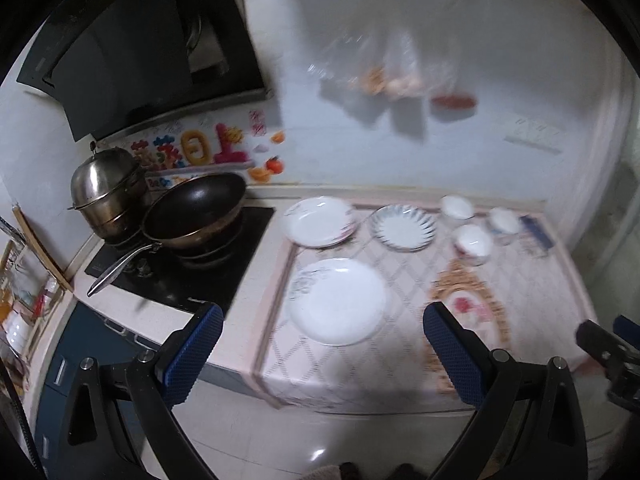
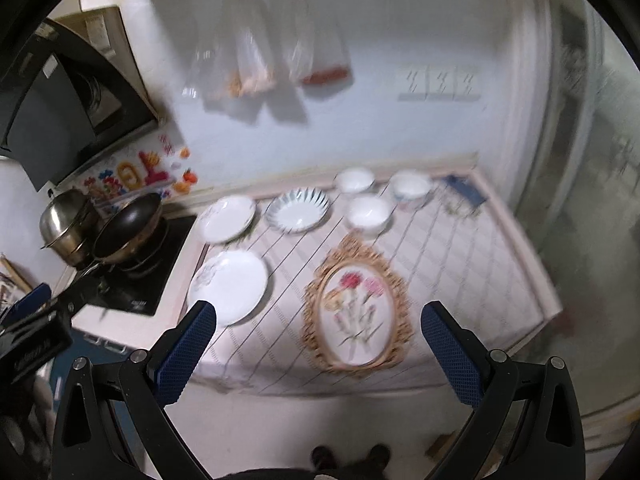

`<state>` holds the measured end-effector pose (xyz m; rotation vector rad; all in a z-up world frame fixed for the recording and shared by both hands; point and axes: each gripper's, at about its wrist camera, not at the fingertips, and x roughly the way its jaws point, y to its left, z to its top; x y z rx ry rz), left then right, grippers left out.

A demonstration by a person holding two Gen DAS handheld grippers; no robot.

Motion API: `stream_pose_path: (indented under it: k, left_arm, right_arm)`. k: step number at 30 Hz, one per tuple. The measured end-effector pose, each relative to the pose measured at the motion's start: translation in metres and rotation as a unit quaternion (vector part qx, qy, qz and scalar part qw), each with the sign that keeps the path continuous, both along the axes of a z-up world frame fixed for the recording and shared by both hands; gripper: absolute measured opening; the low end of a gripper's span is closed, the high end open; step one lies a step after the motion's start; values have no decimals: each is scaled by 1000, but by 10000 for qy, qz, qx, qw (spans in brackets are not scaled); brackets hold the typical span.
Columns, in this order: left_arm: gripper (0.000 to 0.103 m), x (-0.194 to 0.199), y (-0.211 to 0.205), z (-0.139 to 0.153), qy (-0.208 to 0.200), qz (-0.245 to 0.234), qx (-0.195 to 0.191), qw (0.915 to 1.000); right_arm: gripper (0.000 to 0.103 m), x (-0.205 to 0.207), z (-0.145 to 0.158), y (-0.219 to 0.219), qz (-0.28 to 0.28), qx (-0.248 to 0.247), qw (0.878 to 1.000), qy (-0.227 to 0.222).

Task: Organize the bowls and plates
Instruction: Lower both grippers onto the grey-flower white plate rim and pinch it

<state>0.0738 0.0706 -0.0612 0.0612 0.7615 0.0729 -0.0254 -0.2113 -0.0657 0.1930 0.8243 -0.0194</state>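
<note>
On the cloth-covered counter (image 1: 400,360) lie a large white plate (image 1: 338,301) (image 2: 228,286) at the front left, a second white plate (image 1: 319,221) (image 2: 227,218) behind it, and a blue-striped plate (image 1: 404,227) (image 2: 298,209). Three white bowls (image 1: 457,206) (image 1: 473,241) (image 1: 505,220) stand at the back right; they also show in the right wrist view (image 2: 354,181) (image 2: 368,214) (image 2: 411,189). My left gripper (image 1: 322,350) is open and empty, held off the counter's front edge. My right gripper (image 2: 318,344) is open and empty, also in front of the counter.
A stove (image 1: 188,264) with a black wok (image 1: 196,210) and steel pot (image 1: 108,188) is left of the cloth. A range hood (image 1: 132,48) hangs above. Plastic bags (image 2: 260,60) hang on the wall. A gold-framed flower print (image 2: 356,306) decorates the cloth.
</note>
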Motion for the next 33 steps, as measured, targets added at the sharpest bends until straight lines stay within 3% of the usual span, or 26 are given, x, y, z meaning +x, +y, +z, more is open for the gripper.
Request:
stream_pose_path:
  k: [7, 10, 13, 19, 24, 27, 29, 33]
  left_arm:
    - [103, 83, 44, -78, 832, 287, 86, 9961]
    - [103, 126, 62, -119, 1303, 383, -194, 9906]
    - [95, 162, 75, -161, 1826, 428, -505, 9810]
    - [73, 212, 91, -237, 2684, 468, -1024, 9567]
    - [53, 233, 99, -273, 3055, 474, -1240, 9429]
    - [41, 238, 100, -280, 3092, 437, -1371, 9400]
    - [34, 238, 99, -281, 3097, 423, -1499, 9380]
    - [33, 237, 96, -277, 3050, 463, -1421, 9405]
  right_arm:
    - [103, 90, -87, 30, 408, 358, 9963, 663]
    - [102, 140, -132, 40, 666, 731, 9889, 1113]
    - [101, 193, -175, 47, 909, 1167, 9787, 1420]
    - [78, 286, -256, 67, 1171, 1542, 9587, 2082]
    - [66, 341, -319, 84, 1288, 1906, 9397, 2532]
    - [53, 359, -346, 97, 1383, 2037, 9295, 2747]
    - [35, 364, -356, 106, 1493, 2140, 9227, 2837]
    - [26, 368, -364, 122, 1607, 1856, 9274, 2822]
